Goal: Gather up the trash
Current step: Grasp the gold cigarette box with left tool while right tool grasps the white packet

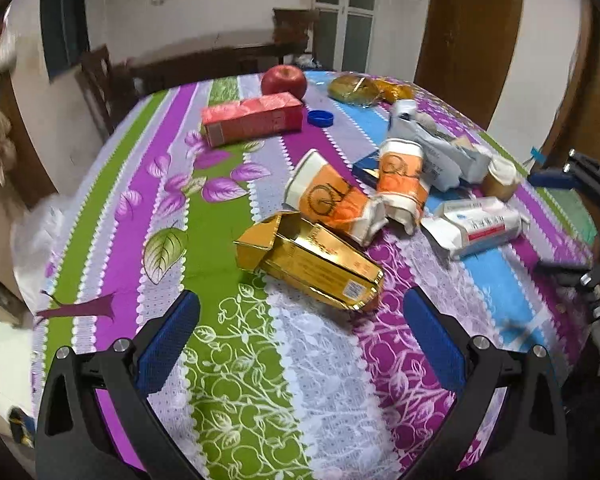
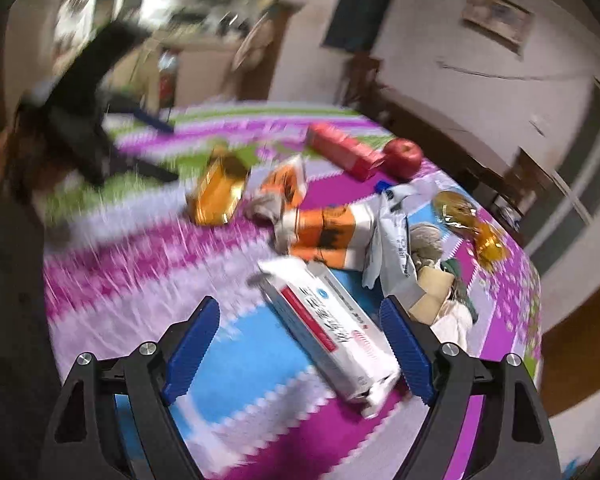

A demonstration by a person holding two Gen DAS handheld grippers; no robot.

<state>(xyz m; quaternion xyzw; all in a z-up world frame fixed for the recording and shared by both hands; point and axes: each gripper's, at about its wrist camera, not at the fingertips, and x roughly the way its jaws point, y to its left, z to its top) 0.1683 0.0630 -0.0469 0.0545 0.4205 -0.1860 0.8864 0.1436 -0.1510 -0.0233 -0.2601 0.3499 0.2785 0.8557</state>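
Observation:
Trash lies on a striped floral tablecloth [image 1: 228, 360]. A crushed gold carton [image 1: 312, 266] lies just ahead of my open, empty left gripper [image 1: 300, 308]. Two crumpled orange paper cups [image 1: 332, 200] [image 1: 402, 182] lie behind it. A white wrapper pack [image 1: 480, 226] lies to the right; in the right wrist view this white wrapper pack [image 2: 328, 332] lies between the fingers of my open right gripper [image 2: 300, 314], not gripped. The gold carton [image 2: 218, 192] and orange cups [image 2: 328, 232] show farther off there, blurred. The right gripper [image 1: 572, 224] shows at the left wrist view's right edge.
A red carton [image 1: 252, 120], a red apple [image 1: 284, 80], a blue bottle cap [image 1: 320, 118], wrapped buns [image 1: 356, 88], a grey-white bag [image 1: 436, 148] and a small brown cup [image 1: 500, 178] lie farther back. Dark wooden chairs [image 1: 100, 80] stand behind the table.

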